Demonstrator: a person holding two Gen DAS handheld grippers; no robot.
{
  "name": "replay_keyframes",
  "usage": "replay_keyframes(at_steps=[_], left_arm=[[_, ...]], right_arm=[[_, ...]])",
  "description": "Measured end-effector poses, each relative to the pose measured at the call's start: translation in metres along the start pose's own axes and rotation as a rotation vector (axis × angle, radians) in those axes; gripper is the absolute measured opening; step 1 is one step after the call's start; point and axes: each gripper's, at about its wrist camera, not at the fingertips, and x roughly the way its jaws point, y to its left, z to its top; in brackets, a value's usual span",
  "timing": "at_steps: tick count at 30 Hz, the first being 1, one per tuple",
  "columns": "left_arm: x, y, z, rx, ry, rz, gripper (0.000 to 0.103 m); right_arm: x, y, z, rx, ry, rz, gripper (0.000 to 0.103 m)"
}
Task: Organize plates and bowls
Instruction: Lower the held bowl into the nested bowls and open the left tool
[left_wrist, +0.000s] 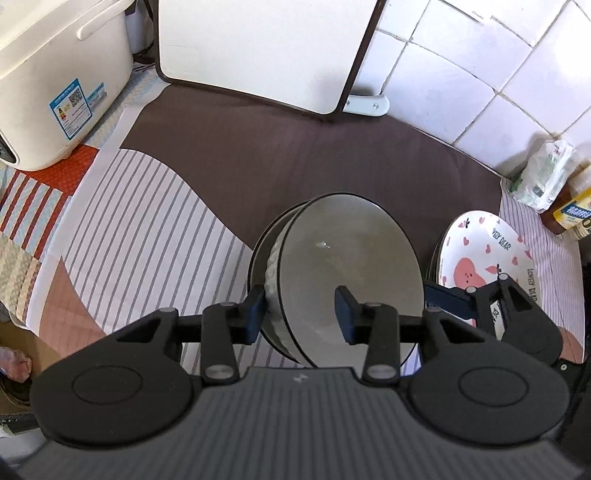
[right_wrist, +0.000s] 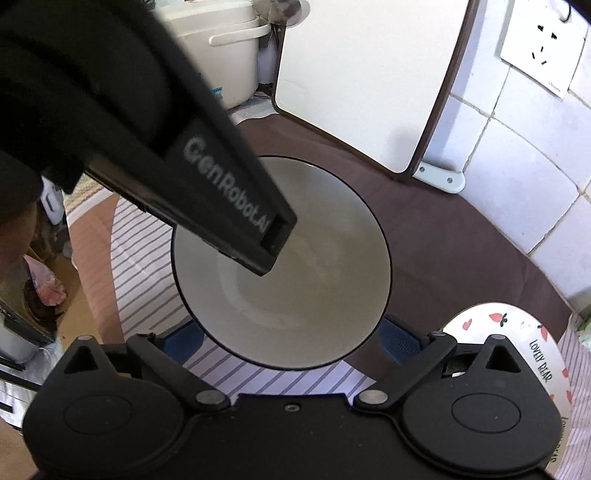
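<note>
A grey bowl with a black rim (left_wrist: 343, 258) sits in another dark bowl (left_wrist: 264, 240) on the table. My left gripper (left_wrist: 301, 308) is open, one finger outside the bowl's wall and one inside it, apart from the wall. The same bowl shows from above in the right wrist view (right_wrist: 317, 288). My right gripper (right_wrist: 293, 338) is open, its blue pads (right_wrist: 400, 338) on either side of the bowl's near rim. A pink bear plate (left_wrist: 484, 254) tops a stack of plates to the right, also in the right wrist view (right_wrist: 517, 332).
A brown and striped cloth (left_wrist: 147, 206) covers the table. A cream appliance (left_wrist: 55, 74) stands back left, a white board (left_wrist: 258, 48) at the back against a tiled wall (left_wrist: 461, 74). A bag (left_wrist: 543, 177) and a bottle (left_wrist: 572, 218) sit far right.
</note>
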Motion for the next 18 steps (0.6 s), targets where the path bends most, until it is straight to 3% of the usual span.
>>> replay_keyframes(at_steps=[9,13,18], left_arm=[[-0.019,0.010,0.002,-0.022,-0.056,-0.009,0.038],[-0.020,0.013,0.005,0.010,-0.036,0.036,0.010],[-0.015,0.022,0.003,-0.013,-0.025,0.010,0.007]], right_arm=[[0.002,-0.003,-0.009,0.099,-0.020,0.004,0.101],[0.004,-0.009,-0.014,0.152,-0.025,0.028,0.101],[0.006,-0.011,-0.018,0.182,-0.034,0.040,0.101]])
